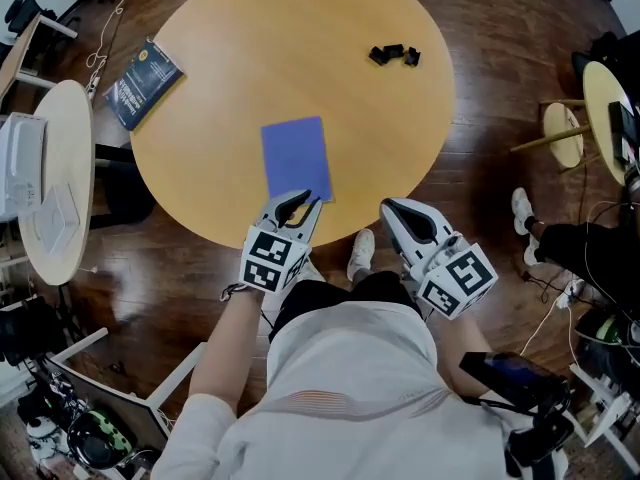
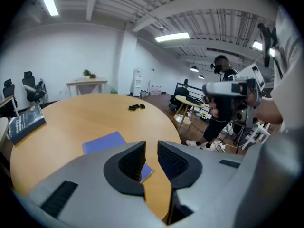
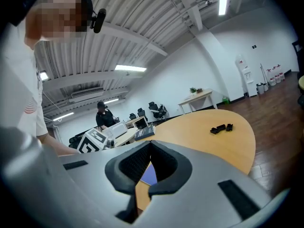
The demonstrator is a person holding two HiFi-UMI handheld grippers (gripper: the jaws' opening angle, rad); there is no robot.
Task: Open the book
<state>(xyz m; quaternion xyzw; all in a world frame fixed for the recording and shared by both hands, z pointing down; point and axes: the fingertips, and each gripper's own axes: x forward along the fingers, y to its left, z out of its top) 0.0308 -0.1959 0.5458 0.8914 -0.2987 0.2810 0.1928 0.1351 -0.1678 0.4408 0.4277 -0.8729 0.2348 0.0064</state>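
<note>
The blue book [image 1: 296, 158] lies closed and flat on the round table [image 1: 300, 38], close to the table's near rim. Its long axis runs from that rim toward the table's middle, slightly slanted. The left gripper [image 1: 301, 204] hangs over the rim at the book's near end, jaws a narrow slit apart and holding nothing. The right gripper [image 1: 393, 210], just off the rim, has its jaw tips together and is empty.

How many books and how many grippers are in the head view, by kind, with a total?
Books: 2, the plain blue book and the dark printed book.
Grippers: 2, the left gripper and the right gripper.
Total: 4.
</note>
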